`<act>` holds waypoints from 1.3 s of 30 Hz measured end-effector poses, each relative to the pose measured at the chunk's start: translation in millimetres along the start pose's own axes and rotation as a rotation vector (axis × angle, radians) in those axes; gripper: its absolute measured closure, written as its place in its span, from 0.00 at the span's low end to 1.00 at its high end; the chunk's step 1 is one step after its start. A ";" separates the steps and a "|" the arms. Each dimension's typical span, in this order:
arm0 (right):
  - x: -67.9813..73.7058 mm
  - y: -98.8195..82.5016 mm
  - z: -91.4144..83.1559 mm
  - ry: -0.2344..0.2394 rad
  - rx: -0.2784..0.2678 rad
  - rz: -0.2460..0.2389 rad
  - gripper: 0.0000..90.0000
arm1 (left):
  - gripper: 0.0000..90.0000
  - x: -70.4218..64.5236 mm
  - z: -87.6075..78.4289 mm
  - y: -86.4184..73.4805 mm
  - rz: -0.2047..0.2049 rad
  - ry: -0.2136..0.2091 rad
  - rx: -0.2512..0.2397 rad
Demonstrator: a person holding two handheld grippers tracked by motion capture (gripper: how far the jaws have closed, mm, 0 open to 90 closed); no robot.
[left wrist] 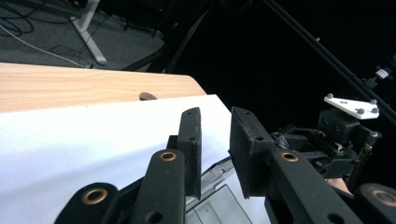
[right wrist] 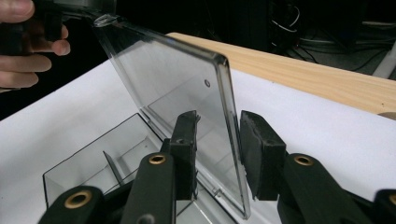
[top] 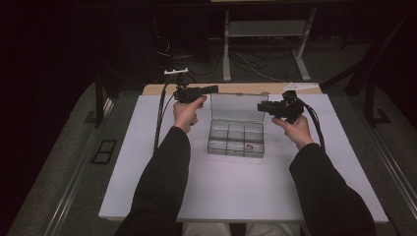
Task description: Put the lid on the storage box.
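White sheeting covers the table (top: 147,187), with a strip of bare wood along its far edge. At the left, the left gripper (top: 212,89) is held up at the far left corner of the clear plastic compartment box (top: 236,139), its jaws parted with nothing between them. The box sits mid-table, its lid (right wrist: 187,107) standing upright, a small red item (top: 249,146) in a near right compartment. At the right, the right gripper (top: 260,107) has its jaws apart, straddling the lid's edge without clamping it
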State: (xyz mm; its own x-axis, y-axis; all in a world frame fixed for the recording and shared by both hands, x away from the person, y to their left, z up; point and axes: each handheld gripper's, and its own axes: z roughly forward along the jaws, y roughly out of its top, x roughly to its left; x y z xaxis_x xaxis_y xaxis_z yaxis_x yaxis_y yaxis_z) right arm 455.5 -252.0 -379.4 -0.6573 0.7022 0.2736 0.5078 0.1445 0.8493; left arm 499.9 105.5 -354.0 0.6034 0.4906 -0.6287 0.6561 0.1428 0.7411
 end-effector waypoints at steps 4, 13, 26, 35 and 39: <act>5.4 0.0 -2.4 -0.017 0.016 0.017 0.70 | 0.80 -3.5 -4.2 -4.6 0.009 -0.005 0.002; 13.1 -9.5 -10.8 -0.044 0.016 0.036 0.67 | 0.79 -10.4 -13.1 -15.7 0.022 -0.020 0.011; 18.8 -25.8 -17.8 -0.061 0.025 0.049 0.70 | 0.79 -17.6 -26.4 -38.1 0.047 -0.038 0.032; 17.9 -30.9 -17.1 -0.052 0.033 0.050 0.71 | 0.77 -21.1 -31.1 -56.4 0.052 -0.046 0.051; 17.1 -35.1 -17.2 -0.047 0.035 0.046 0.70 | 0.76 -20.9 -32.7 -64.2 0.052 -0.051 0.055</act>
State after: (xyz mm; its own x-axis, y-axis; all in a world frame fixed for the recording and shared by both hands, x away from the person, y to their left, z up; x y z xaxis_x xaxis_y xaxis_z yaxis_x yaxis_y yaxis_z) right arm 416.9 -257.1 -396.8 -0.6067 0.7402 0.2899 0.5568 0.1353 0.8196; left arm 430.3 114.2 -380.7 0.6587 0.4516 -0.6018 0.6462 0.0700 0.7599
